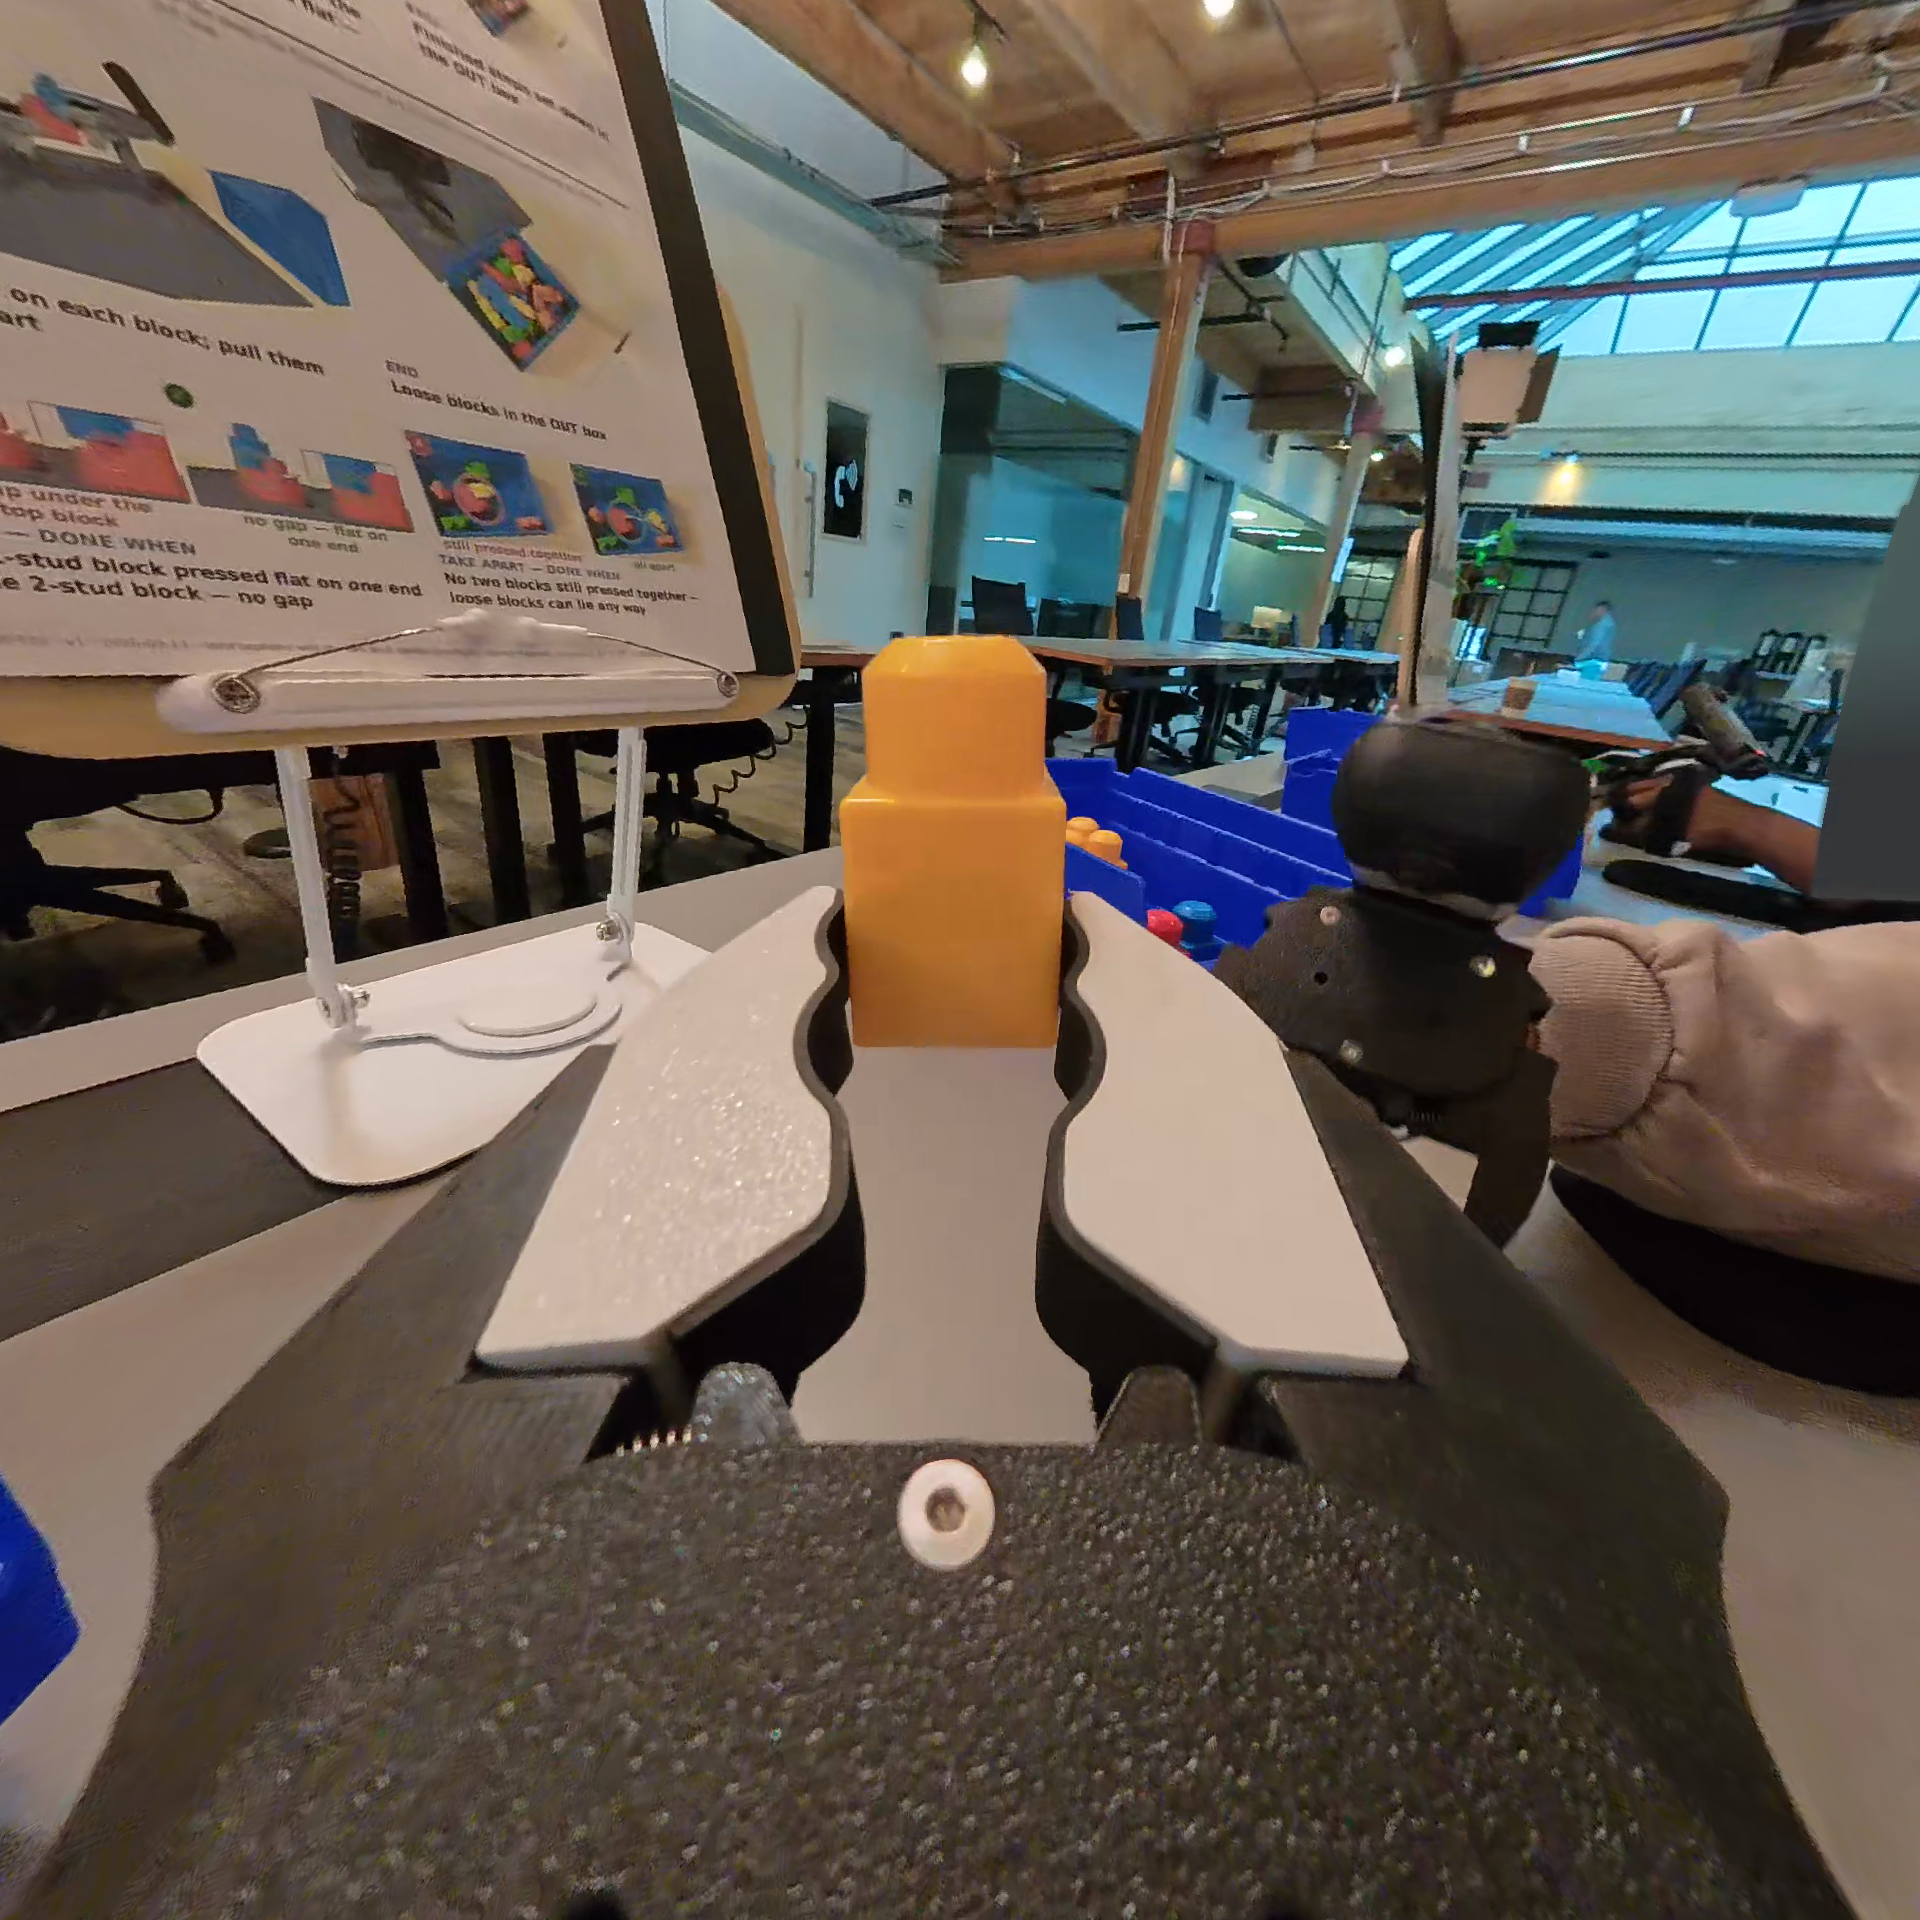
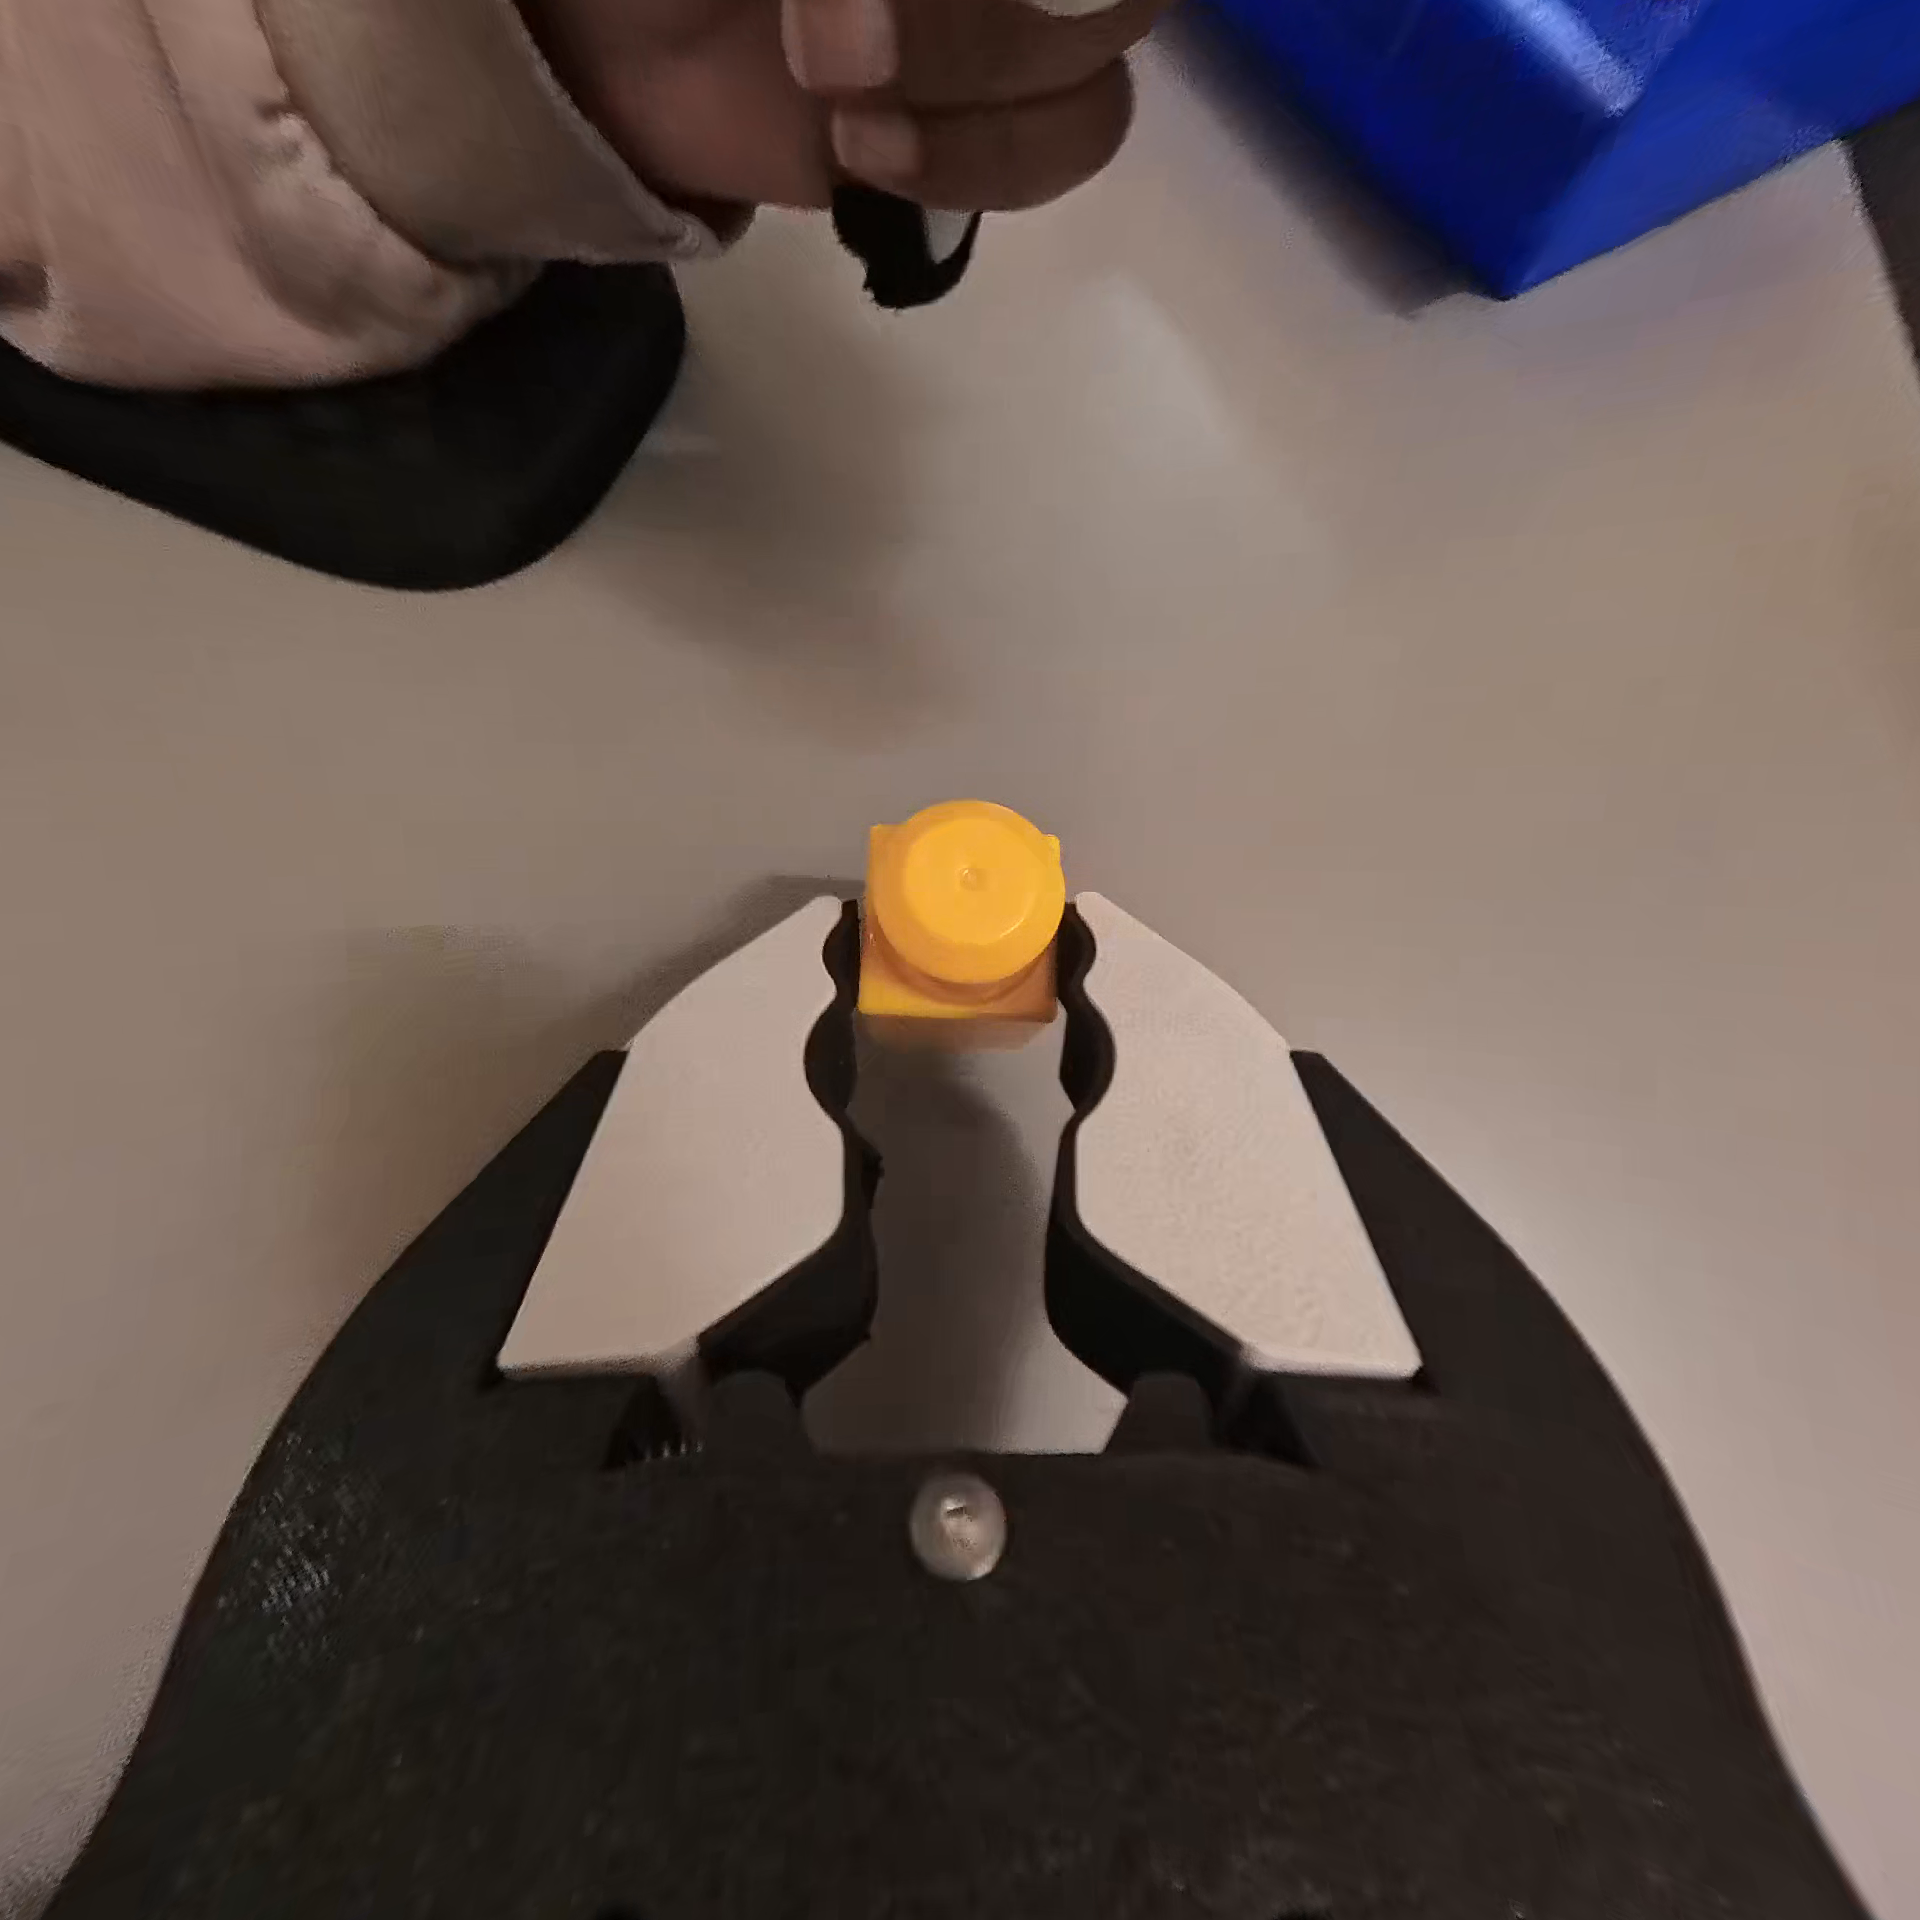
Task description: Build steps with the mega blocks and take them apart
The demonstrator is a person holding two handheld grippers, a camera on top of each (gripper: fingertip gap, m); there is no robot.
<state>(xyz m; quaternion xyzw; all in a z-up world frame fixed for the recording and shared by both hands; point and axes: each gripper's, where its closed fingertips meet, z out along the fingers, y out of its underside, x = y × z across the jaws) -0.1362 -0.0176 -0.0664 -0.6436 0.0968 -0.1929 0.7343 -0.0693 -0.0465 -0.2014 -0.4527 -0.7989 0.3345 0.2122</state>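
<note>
Pale grey tabletop (image 2: 1351,644) fills the right wrist view, and an open workspace with timber beams and long desks stretches behind the left wrist view.

Nearest in the left wrist view, the left gripper (image 1: 954,935) is closed on an orange one-stud block (image 1: 951,894): the block stands upright between the two fingertips, stud up, its side faces pressed against the wavy black pads. Just beyond and to the right sits the other tool's black body (image 1: 1423,935), held by a hand in a beige sleeve (image 1: 1714,1081). Behind that lies a blue bin (image 1: 1195,831) with loose blocks in it, and to the left a white stand (image 1: 416,1029) carries an instruction sheet (image 1: 343,312).

The right gripper (image 2: 961,956) points down at the table and likewise pinches an orange one-stud block (image 2: 961,914) at its fingertips, stud facing the camera. Whether this block rests on the table or hangs just above it is hard to say from this angle. Farther off, a hand (image 2: 914,104) with a beige cuff grips a dark handle, and a blue bin's corner (image 2: 1558,135) shows at top right.
</note>
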